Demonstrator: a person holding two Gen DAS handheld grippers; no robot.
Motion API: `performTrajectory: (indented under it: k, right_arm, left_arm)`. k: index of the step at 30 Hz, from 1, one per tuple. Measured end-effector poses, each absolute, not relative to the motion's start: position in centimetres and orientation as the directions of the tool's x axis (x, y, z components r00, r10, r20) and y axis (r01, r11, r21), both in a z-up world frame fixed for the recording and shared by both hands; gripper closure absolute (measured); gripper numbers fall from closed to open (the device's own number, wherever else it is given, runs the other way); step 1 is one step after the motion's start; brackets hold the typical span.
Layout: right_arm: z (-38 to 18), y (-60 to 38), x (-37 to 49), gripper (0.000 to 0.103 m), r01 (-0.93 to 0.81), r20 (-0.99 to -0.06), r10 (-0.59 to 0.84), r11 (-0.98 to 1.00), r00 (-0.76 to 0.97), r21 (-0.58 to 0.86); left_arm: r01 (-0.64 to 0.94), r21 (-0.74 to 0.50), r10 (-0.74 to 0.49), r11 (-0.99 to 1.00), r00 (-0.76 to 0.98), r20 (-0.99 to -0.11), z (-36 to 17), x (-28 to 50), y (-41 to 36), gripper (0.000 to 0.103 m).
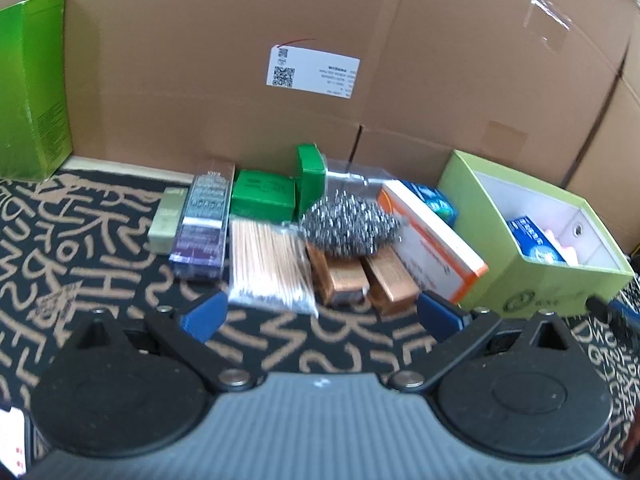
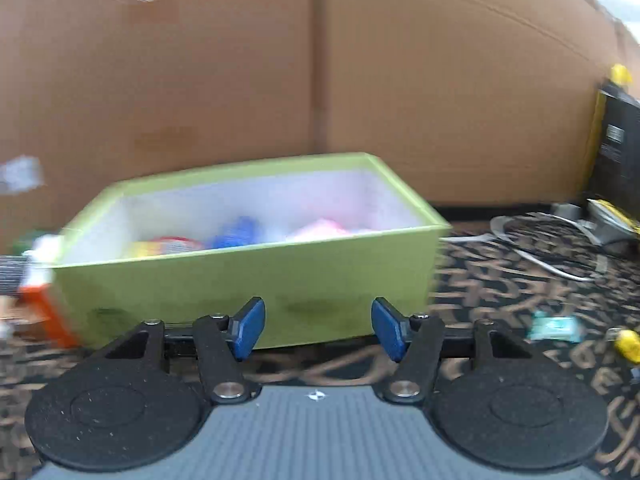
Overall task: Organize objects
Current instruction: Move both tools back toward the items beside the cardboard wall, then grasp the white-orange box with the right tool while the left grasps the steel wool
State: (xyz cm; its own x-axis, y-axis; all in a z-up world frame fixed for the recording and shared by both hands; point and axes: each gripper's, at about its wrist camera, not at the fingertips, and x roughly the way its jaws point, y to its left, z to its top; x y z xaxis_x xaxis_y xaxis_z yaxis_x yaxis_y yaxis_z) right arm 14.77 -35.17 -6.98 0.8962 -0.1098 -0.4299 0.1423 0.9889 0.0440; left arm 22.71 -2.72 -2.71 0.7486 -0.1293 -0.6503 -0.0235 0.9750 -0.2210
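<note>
On the patterned cloth, in the left wrist view, lies a row of items: a bag of cotton swabs, a steel wool scourer resting on two copper boxes, an orange-and-white box, green boxes and a purple box. My left gripper is open just in front of the swabs and holds nothing. A light green open box holds blue, pink and red-yellow packets. My right gripper is open in front of its near wall, with nothing between its fingers.
A cardboard wall closes off the back. A tall green box stands at the far left. Right of the open box lie a white cable, a teal packet, a yellow item and a black-and-yellow box.
</note>
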Motion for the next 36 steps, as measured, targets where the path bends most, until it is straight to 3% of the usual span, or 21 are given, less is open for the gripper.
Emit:
performTrajectory:
  k: [5,9,12,13,14,16,19,21,23,24,25,26,28,30,33,36]
  right_arm:
    - [-6.8,-27.3,14.5,0.04,-0.173,-0.421,0.186,0.982,0.888,0.069]
    - [-7.3,-21.0,15.3,0.049,-0.312,-0.426,0.258,0.948,0.867,-0.062]
    - [-6.4,-18.8,16.4,0.049,-0.335,-0.392,0.266,0.935,0.881,-0.119]
    - [-6.0,-18.4,17.0,0.049,-0.337,-0.385,0.266,0.933,0.884,-0.128]
    - [-5.8,-18.0,17.4,0.049,-0.336,-0.382,0.263,0.932,0.886,-0.139]
    - [-5.5,-17.3,18.6,0.052,-0.334,-0.392,0.25,0.929,0.885,-0.162]
    - [-5.9,-16.3,20.8,0.056,-0.346,-0.418,0.24,0.917,0.876,-0.2]
    - [-6.4,-15.7,22.0,0.057,-0.345,-0.44,0.219,0.91,0.871,-0.229]
    - [-6.9,-15.6,23.1,0.068,-0.345,-0.464,0.2,0.905,0.863,-0.251]
    - [-7.1,-15.3,23.4,0.079,-0.347,-0.477,0.193,0.902,0.857,-0.257]
    - [-7.0,-15.2,23.2,0.081,-0.343,-0.48,0.185,0.901,0.858,-0.266]
    - [-6.7,-15.6,22.4,0.082,-0.347,-0.48,0.193,0.903,0.856,-0.255]
    - [-6.2,-15.8,20.8,0.082,-0.363,-0.473,0.211,0.895,0.855,-0.259]
    - [-6.3,-16.1,18.5,0.082,-0.36,-0.458,0.193,0.879,0.868,-0.312]
    - [-6.9,-17.1,14.9,0.082,-0.379,-0.465,0.186,0.85,0.866,-0.365]
    - [-7.8,-17.2,11.1,0.081,-0.404,-0.468,0.185,0.809,0.864,-0.426]
  left_arm:
    - [0.019,-0.225,-0.162,0.974,0.752,-0.639,-2.2,25.3,-3.0,0.001]
    - [0.029,-0.195,-0.149,0.98,0.757,-0.636,-2.4,27.7,-3.1,0.012]
    - [0.059,-0.227,-0.198,0.972,0.727,-0.658,-3.4,29.0,-2.6,0.044]
    - [0.07,-0.242,-0.219,0.968,0.708,-0.671,-3.9,29.2,-2.4,0.066]
    - [0.088,-0.268,-0.252,0.959,0.691,-0.677,-4.3,29.2,-2.2,0.073]
    - [0.098,-0.292,-0.279,0.951,0.678,-0.68,-5.1,28.7,-1.7,0.082]
    - [0.107,-0.286,-0.279,0.952,0.687,-0.671,-5.3,27.0,-1.2,0.084]
    - [0.113,-0.297,-0.29,0.948,0.691,-0.662,-5.2,26.2,-0.9,0.084]
    - [0.115,-0.285,-0.28,0.952,0.703,-0.654,-5.0,25.6,-0.7,0.082]
    - [0.114,-0.28,-0.275,0.953,0.712,-0.646,-4.8,25.5,-0.6,0.078]
    - [0.114,-0.278,-0.272,0.954,0.719,-0.639,-4.6,25.5,-0.4,0.069]
    - [0.117,-0.28,-0.275,0.953,0.721,-0.636,-4.6,25.5,-0.4,0.055]
    - [0.103,-0.288,-0.269,0.952,0.727,-0.632,-4.7,25.5,-0.4,0.038]
    - [0.089,-0.287,-0.256,0.954,0.737,-0.625,-4.8,25.3,-0.3,0.033]
    - [0.044,-0.278,-0.216,0.959,0.749,-0.626,-5.1,25.9,-0.4,0.015]
    - [0.0,-0.269,-0.177,0.963,0.753,-0.633,-5.5,27.0,-0.4,0.012]
